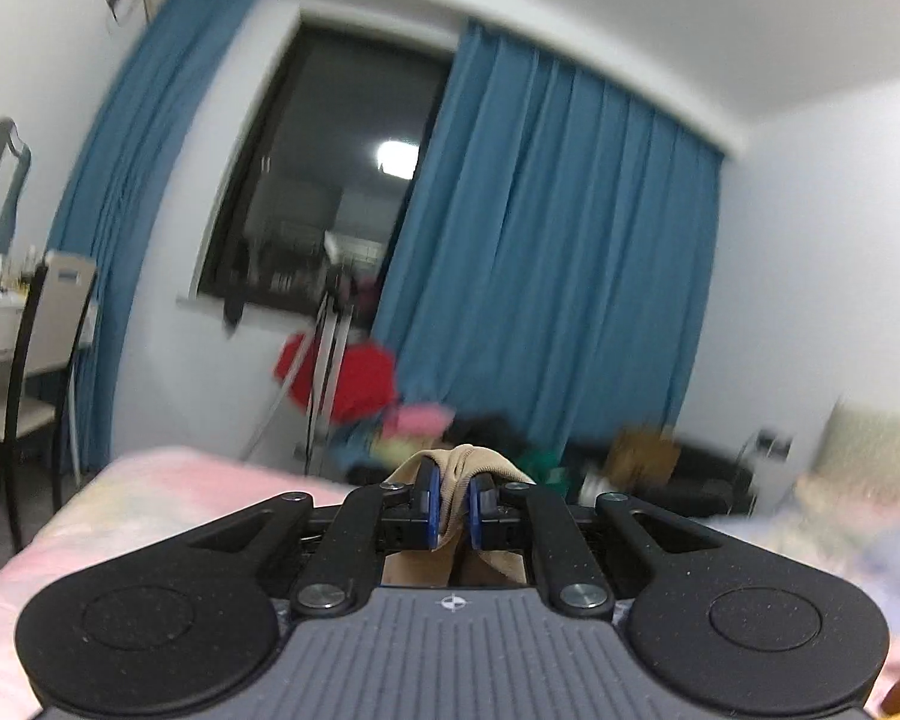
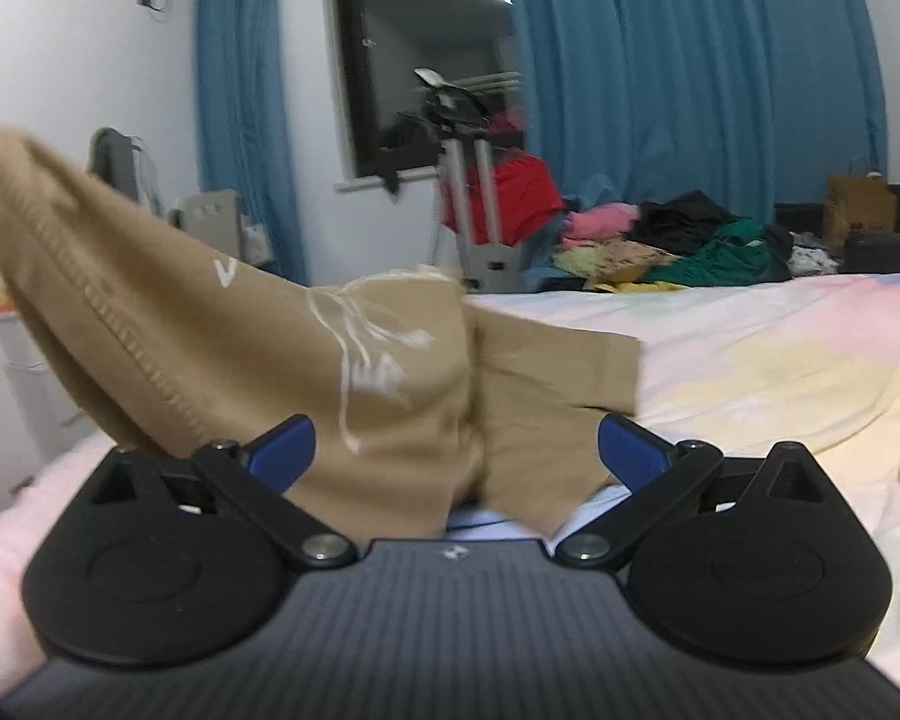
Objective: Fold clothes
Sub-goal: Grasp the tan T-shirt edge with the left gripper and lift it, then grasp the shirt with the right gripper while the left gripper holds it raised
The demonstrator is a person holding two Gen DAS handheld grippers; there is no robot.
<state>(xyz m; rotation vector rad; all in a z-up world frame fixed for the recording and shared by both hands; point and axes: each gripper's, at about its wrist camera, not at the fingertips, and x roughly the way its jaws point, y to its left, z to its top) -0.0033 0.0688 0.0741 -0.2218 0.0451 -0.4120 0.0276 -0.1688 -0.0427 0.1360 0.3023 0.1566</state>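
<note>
Left gripper (image 1: pixel 450 507): we have the jaws clamped on a bunched fold of the tan garment (image 1: pixel 462 468), cloth pinched between the blue pads (image 1: pixel 431 504) and spilling over the top and down behind them. The left wrist view is motion-blurred, so we can't read which edge that is.

Right gripper (image 2: pixel 456 450): jaws wide apart, nothing gripped. The tan garment (image 2: pixel 306 360) hangs in front of it, draped down between the open fingers (image 2: pixel 285 450), rising to the upper left of that view, where we judge the left gripper holds it. Lower end looks to be on or just above the bed (image 2: pixel 750 360); contact not clear. White drawstring (image 2: pixel 354 348) and a stitched waistband suggest shorts or trousers.

Handling, our judgement:
- Light, soft knit, no stiffness. It sags from any single hold and will swing.
- Not fragile, not slippery on the pads. A single layer may slide, so we should pinch a doubled edge.
- Best hold for the right: the waistband seam, well apart from the left's grip, so the cloth spans flat between the two.
- Avoid the drawstring. It'll pull through rather than carry the cloth.
- Loose leg hems (image 2: pixel 618 372) will flop; lay them on the bed first, then fold.

Clothes pile (image 2: pixel 690 240) beyond the bed's far edge is well apart and not in play.
</note>
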